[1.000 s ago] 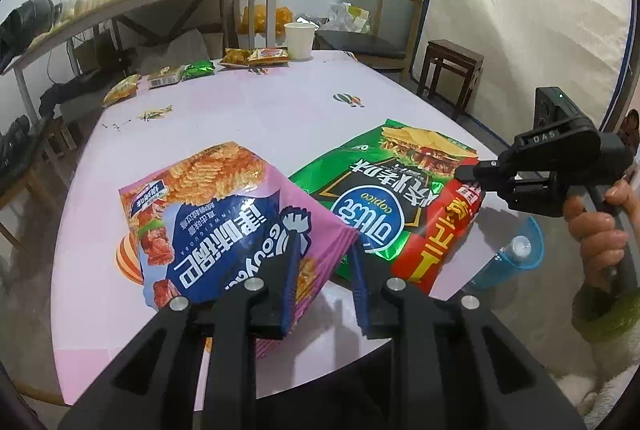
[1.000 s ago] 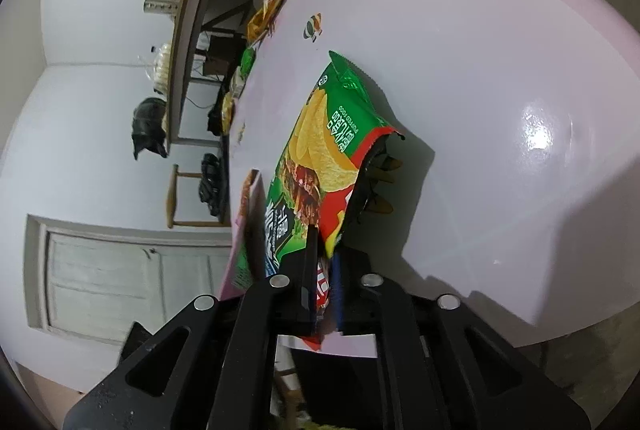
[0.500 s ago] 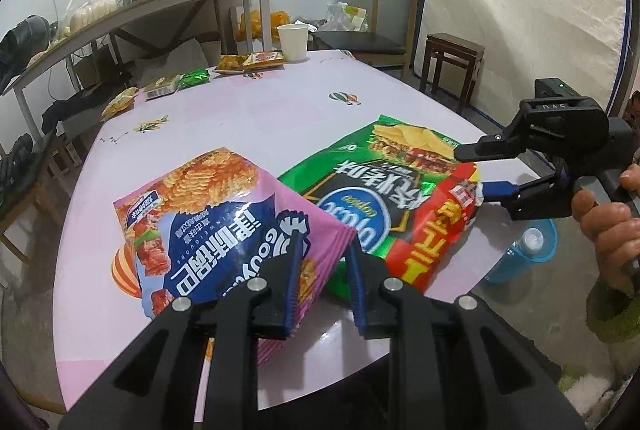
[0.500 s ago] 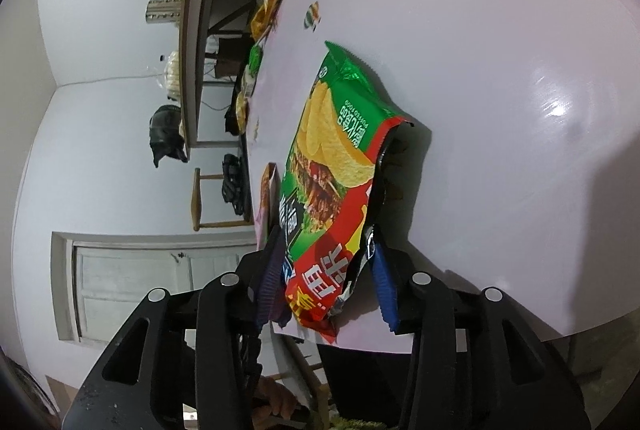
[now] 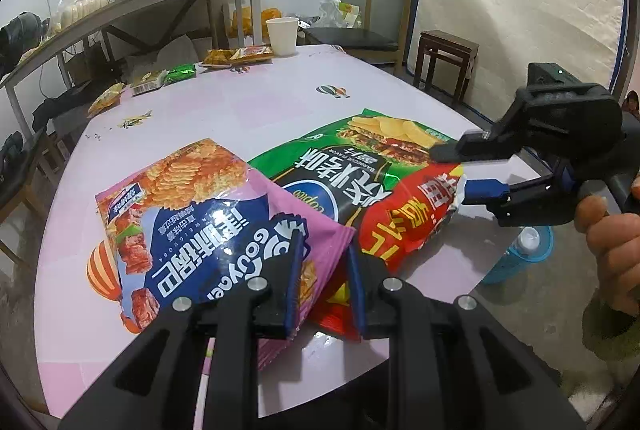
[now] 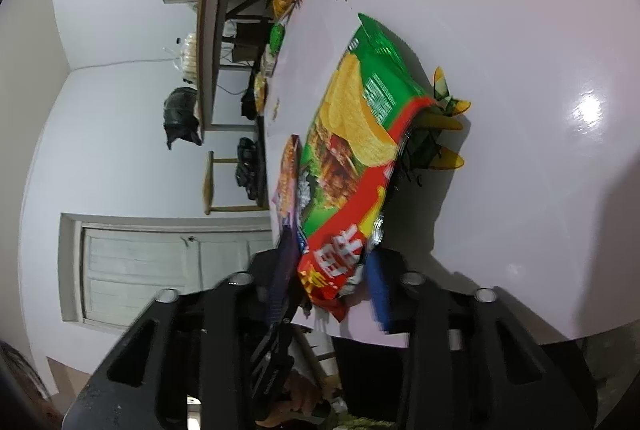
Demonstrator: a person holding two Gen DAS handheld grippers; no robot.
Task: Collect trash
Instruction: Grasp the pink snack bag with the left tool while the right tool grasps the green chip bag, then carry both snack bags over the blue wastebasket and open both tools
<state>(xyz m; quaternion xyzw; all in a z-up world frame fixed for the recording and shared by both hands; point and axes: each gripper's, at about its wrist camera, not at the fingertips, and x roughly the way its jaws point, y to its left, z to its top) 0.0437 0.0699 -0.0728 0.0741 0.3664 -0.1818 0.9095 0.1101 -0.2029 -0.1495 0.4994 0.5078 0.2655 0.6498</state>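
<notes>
A pink and blue chip bag (image 5: pixel 192 213) lies on the pink table (image 5: pixel 240 109), puffed up at its near corner. My left gripper (image 5: pixel 324 282) is shut on that corner. To the right lies a green and red chip bag (image 5: pixel 352 169), partly under the pink one. My right gripper (image 5: pixel 454 171) comes in from the right. Its jaws are closing, and both pads touch the bag's red end between them. In the right wrist view the green bag (image 6: pixel 352 133) runs away from the right gripper (image 6: pixel 332 286), with the pink bag (image 6: pixel 286 173) edge-on behind it.
A paper cup (image 5: pixel 282 35) and several small wrappers (image 5: pixel 240 55) sit at the table's far end. A blue bottle (image 5: pixel 520 254) stands below the right edge. A chair (image 5: pixel 360 37), a stool (image 5: pixel 446 57) and a long shelf (image 5: pixel 140 1) stand behind. Yellow plastic pieces (image 6: pixel 444 125) lie beside the green bag.
My right gripper let go of the green bag's edge, spread wide, slid further over the red end and is narrowing again. The left gripper has kept its hold.
</notes>
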